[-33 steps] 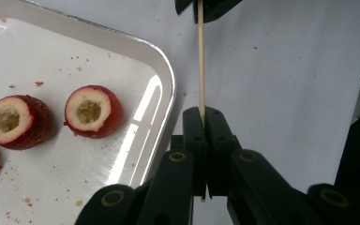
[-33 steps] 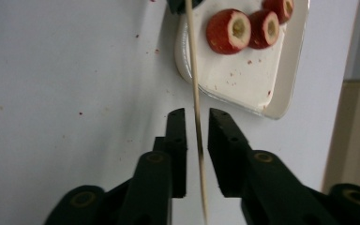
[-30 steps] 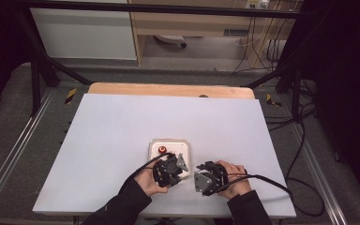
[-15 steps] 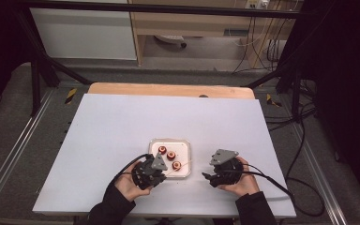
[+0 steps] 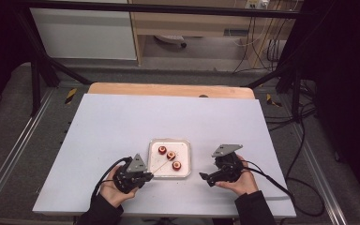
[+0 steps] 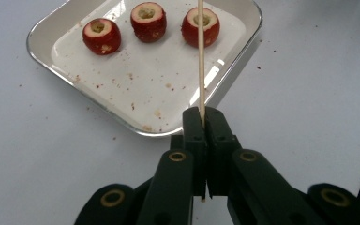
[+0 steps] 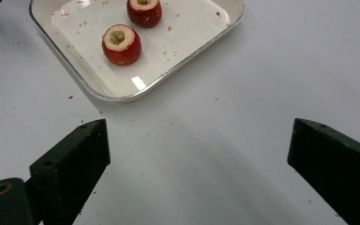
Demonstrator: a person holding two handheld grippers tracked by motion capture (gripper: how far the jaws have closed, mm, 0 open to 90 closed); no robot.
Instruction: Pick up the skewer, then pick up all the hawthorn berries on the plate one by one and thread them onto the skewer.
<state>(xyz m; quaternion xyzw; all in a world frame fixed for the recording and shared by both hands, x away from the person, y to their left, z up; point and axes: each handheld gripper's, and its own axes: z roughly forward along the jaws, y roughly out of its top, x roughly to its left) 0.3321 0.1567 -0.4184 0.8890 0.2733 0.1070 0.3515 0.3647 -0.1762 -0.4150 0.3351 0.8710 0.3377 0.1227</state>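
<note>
Right gripper [image 5: 205, 177], jaws just opened wide and empty, has withdrawn to 3 o'clock of the tray [image 5: 183, 172]. Left gripper [image 5: 146, 176] clamps the skewer [image 6: 200, 56] toward 3 cored fruits [image 6: 101, 35]; threading appears next.

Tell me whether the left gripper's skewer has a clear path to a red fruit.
Probably yes: the skewer, clamped in the left gripper, already reaches over the tray toward a red fruit.

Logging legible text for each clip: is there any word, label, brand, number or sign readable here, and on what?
None can be read.
White tray: no print, only crumbs.
Three red hollowed fruits: unmarked.
Wooden skewer in the left tool: plain.
Right tool: black jaws, no lettering.
Yellow-black tags on the floor beside the table: too small to read.
</note>
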